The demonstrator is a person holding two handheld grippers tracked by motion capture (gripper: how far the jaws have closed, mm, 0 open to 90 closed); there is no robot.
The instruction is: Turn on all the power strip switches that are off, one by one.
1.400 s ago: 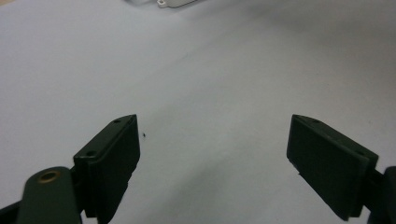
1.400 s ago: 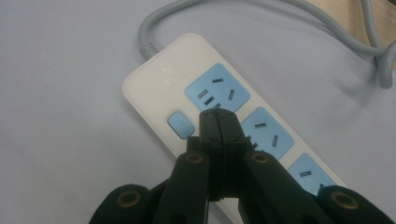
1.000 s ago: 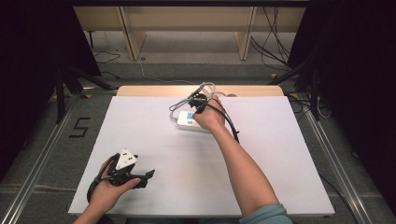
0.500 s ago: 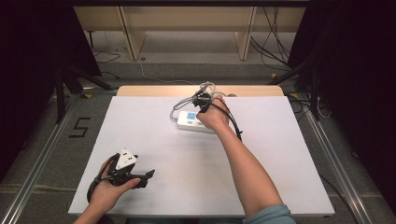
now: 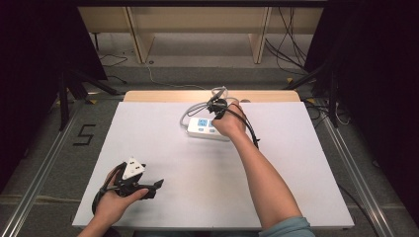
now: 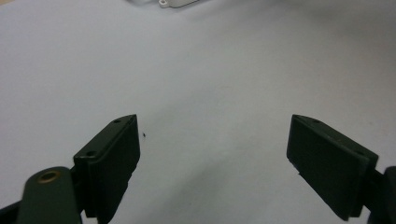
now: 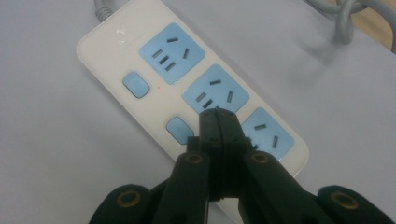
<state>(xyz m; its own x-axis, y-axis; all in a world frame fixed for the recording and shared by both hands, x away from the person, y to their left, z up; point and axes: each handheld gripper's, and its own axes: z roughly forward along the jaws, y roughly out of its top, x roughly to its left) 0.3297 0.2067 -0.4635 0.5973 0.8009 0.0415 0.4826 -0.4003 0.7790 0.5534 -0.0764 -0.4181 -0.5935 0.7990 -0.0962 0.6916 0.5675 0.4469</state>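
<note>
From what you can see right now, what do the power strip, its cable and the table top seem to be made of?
The power strip looks like hard, smooth plastic: a cream body with a soft sheen and pale blue socket faces and buttons. Its cable seems to be grey rubber or vinyl, round and bent in loops. The table top looks matte white, perhaps laminate or painted board; a bare wood-coloured strip shows along its far edge.

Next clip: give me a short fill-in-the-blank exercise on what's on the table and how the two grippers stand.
1. The power strip has ____ blue socket panels.
2. The right gripper hovers over the strip with its jaws ____.
3. The left gripper has its jaws ____, with nothing between them.
4. The strip's cable is ____ in colour.

Missing words: three; shut; open; grey
</note>
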